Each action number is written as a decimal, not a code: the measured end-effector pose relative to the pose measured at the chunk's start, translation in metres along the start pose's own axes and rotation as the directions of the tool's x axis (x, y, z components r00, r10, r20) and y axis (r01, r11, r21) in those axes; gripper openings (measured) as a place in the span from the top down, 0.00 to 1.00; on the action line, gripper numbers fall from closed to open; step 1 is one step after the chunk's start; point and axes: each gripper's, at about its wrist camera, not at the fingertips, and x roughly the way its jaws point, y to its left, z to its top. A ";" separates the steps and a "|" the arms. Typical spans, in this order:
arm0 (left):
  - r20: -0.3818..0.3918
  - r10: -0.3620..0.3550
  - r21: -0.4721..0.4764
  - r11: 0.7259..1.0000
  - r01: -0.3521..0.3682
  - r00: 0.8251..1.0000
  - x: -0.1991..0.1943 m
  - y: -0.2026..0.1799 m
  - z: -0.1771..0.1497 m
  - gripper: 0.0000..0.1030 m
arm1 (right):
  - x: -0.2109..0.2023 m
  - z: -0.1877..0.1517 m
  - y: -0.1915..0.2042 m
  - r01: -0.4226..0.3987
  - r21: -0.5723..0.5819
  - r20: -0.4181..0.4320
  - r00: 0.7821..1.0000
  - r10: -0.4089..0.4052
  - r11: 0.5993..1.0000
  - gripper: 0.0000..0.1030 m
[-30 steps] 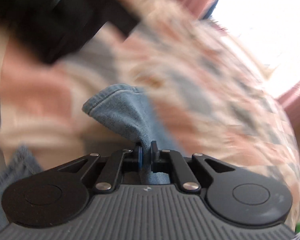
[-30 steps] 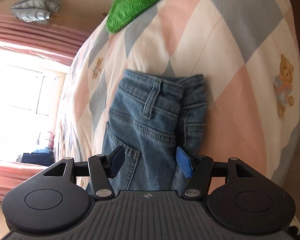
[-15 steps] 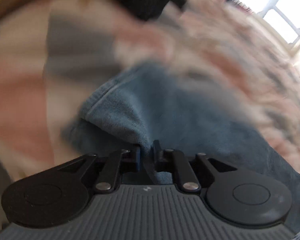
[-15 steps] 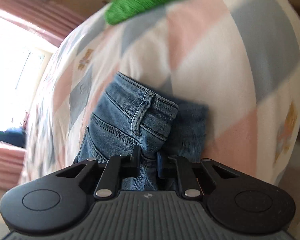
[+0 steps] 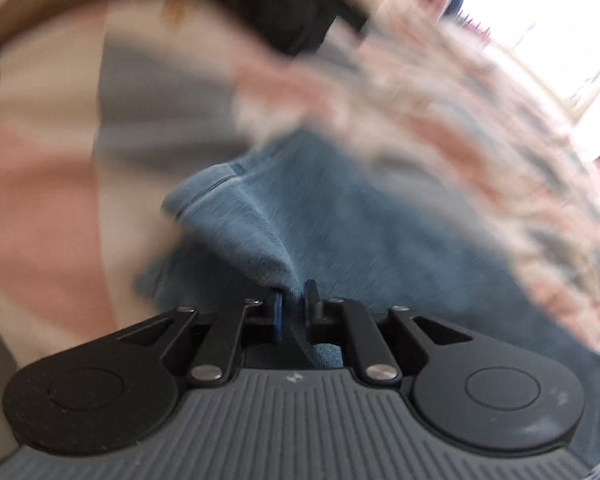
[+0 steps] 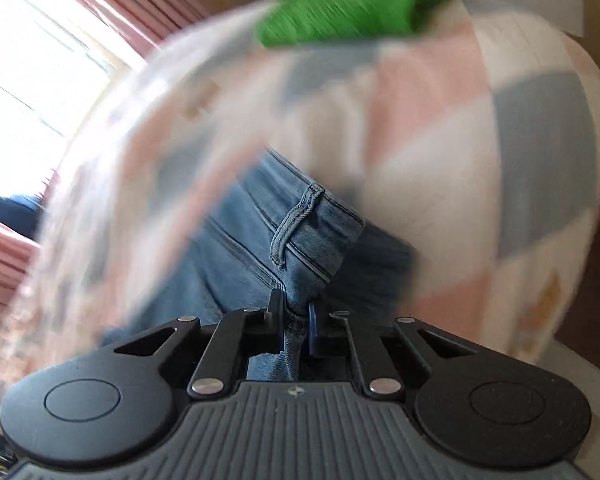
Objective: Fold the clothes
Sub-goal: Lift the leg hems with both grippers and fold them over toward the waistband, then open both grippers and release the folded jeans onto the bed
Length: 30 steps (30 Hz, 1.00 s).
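Blue jeans [image 6: 236,256] lie on a bed with a pink, blue and white checked cover [image 6: 440,128]. My right gripper [image 6: 294,312] is shut on the jeans at the waistband, just below a belt loop [image 6: 296,224]. My left gripper [image 5: 294,300] is shut on a bunched fold of the jeans [image 5: 340,216] near a hemmed end [image 5: 208,192]. Both views are blurred by motion.
A green folded cloth [image 6: 352,4] lies at the far end of the bed. A dark garment [image 5: 284,4] lies on the cover beyond the jeans in the left wrist view. A bright window with pink curtains [image 6: 112,4] is to the left.
My right gripper went from open over the jeans to shut on the waistband and is lifting it. My left gripper keeps its hold and has swung over the jeans.
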 end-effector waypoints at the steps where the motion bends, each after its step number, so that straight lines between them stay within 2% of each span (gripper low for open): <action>1: 0.004 0.000 -0.016 1.000 0.000 1.000 0.003 0.002 -0.003 0.88 | 0.008 -0.003 -0.005 0.012 0.023 -0.005 1.000 -0.012 1.000 0.90; 3: 0.008 -0.022 -0.061 0.998 0.023 1.000 0.001 0.004 -0.004 0.87 | 0.012 -0.003 -0.005 0.013 0.060 0.004 1.000 -0.013 0.998 0.90; 5: 0.014 -0.054 -0.116 0.992 0.056 0.998 -0.003 0.011 -0.003 0.85 | 0.013 -0.002 0.002 0.030 0.039 0.005 1.000 -0.030 0.999 0.90; 7: 0.026 -0.082 -0.167 0.982 0.086 0.996 -0.008 0.020 0.001 0.91 | 0.012 0.000 0.004 0.038 0.030 -0.001 0.999 -0.038 0.999 0.90; 10: 0.055 -0.107 -0.128 0.985 0.114 0.993 -0.016 0.018 0.004 0.94 | 0.009 0.001 0.004 0.042 0.042 -0.006 0.999 -0.042 0.998 0.90; 14: 0.111 -0.132 -0.086 0.986 0.142 0.985 -0.036 0.014 -0.002 0.95 | 0.009 0.005 0.010 0.066 0.002 -0.007 0.998 -0.066 0.998 0.90; 17: 0.026 -0.097 -0.100 0.990 0.099 0.995 -0.020 0.023 -0.014 0.94 | 0.010 0.007 0.012 0.079 -0.009 -0.006 0.997 -0.079 0.997 0.91; 21: 0.038 -0.115 -0.106 0.987 0.119 0.993 -0.021 0.020 -0.008 0.95 | 0.008 0.009 0.016 0.099 -0.008 0.005 0.995 -0.099 0.995 0.91; 22: 0.049 -0.114 -0.073 0.990 0.117 0.992 -0.022 0.018 -0.006 0.94 | 0.006 0.010 0.018 0.098 -0.018 0.009 0.995 -0.098 0.995 0.91; 26: -0.018 -0.050 0.058 0.997 0.051 0.999 0.000 0.013 -0.008 0.88 | 0.005 0.012 0.021 0.117 -0.062 0.004 0.993 -0.117 0.991 0.91; 29: -0.034 -0.016 0.095 0.995 0.019 0.999 -0.003 0.004 -0.006 0.87 | 0.014 0.002 0.025 0.182 -0.149 -0.008 0.983 -0.185 0.972 0.81; 30: -0.031 0.007 0.125 0.992 -0.004 0.999 -0.009 0.002 -0.006 0.76 | 0.014 0.000 0.029 0.205 -0.195 -0.007 0.978 -0.211 0.959 0.72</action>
